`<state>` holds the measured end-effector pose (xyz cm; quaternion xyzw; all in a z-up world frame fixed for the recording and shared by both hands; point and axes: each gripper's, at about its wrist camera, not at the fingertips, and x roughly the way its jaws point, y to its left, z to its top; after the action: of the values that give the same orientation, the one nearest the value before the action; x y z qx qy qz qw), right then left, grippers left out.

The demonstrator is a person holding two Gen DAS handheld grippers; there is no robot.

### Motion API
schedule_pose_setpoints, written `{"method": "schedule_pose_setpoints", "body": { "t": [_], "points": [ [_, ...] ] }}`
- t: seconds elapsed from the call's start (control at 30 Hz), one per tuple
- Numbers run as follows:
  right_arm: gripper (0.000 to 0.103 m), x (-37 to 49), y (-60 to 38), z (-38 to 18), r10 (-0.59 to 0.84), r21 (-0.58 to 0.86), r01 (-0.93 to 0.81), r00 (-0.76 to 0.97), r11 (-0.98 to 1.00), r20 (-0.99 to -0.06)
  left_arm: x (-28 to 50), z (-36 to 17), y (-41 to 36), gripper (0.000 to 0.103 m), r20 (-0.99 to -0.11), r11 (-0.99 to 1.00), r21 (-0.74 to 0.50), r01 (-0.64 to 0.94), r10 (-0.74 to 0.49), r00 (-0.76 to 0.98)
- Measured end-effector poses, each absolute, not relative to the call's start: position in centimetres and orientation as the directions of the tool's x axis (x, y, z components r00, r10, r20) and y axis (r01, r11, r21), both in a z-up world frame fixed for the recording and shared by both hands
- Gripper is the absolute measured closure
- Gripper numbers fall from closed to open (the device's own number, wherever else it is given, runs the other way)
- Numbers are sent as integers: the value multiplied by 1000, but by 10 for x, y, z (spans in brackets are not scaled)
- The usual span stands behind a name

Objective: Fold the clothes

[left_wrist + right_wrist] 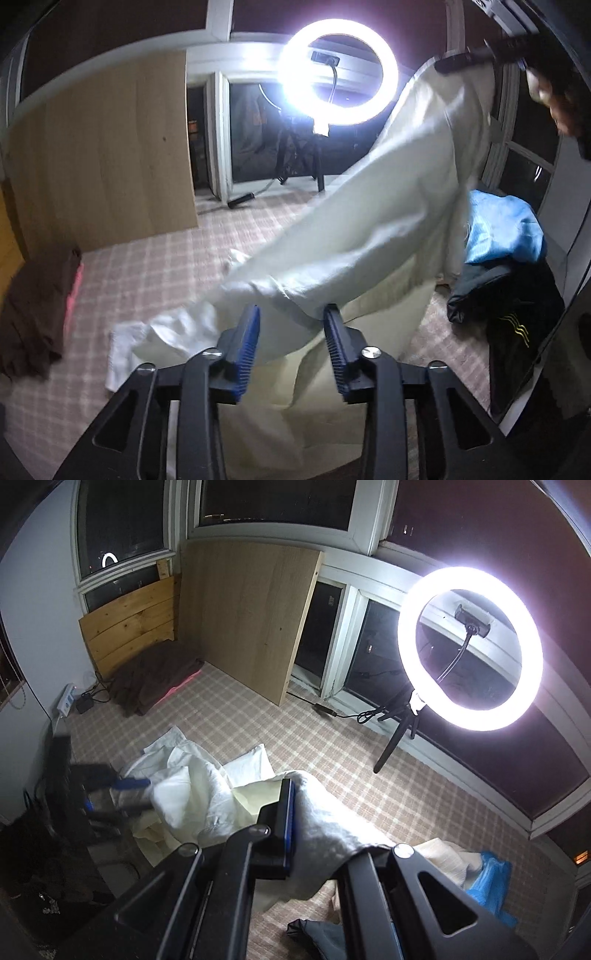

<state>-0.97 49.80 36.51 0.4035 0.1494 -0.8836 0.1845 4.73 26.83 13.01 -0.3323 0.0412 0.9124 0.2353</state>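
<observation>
We've got the cream garment [388, 206] strung across the checked floor [155, 266], one end hoisted high by our right tongs [295, 808], which are clamped tight on a bunched fold of it. The rest drapes down in a long slope, its far end pooling crumpled on the floor. Our left tongs [291, 328] stand part-open just over the low part of the cloth, blue pads [247, 343] on either side and nothing pinched between them. We judge this as the spreading-out step: the piece is lifted but not yet squared. Next we'd want the left tongs to find a matching hem or corner and close on it, so both ends can be pulled taut. A blue garment [506, 229] and a dark one [509, 306] wait to the side.
</observation>
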Motion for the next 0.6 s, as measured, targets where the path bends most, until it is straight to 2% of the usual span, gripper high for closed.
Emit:
{"method": "schedule_pose_setpoints", "body": {
  "t": [0.27,0.4,0.5,0.6],
  "points": [
    [101,-17,491,376,-177,-143,442,-605,-886,-776,59,91,262,66,-607,-916,-192,-352,393,-691],
    [101,-17,484,378,-171,-156,454,-599,-877,-782,60,83,263,65,-607,-946,-129,-299,313,-731],
    [101,-17,480,378,-170,-162,464,-594,-871,-786,57,86,264,51,-585,-955,-87,-282,279,-762],
    [101,-15,476,379,-178,-160,474,-591,-866,-787,46,87,270,50,-570,-955,-39,-295,264,-778]
  ]
}}
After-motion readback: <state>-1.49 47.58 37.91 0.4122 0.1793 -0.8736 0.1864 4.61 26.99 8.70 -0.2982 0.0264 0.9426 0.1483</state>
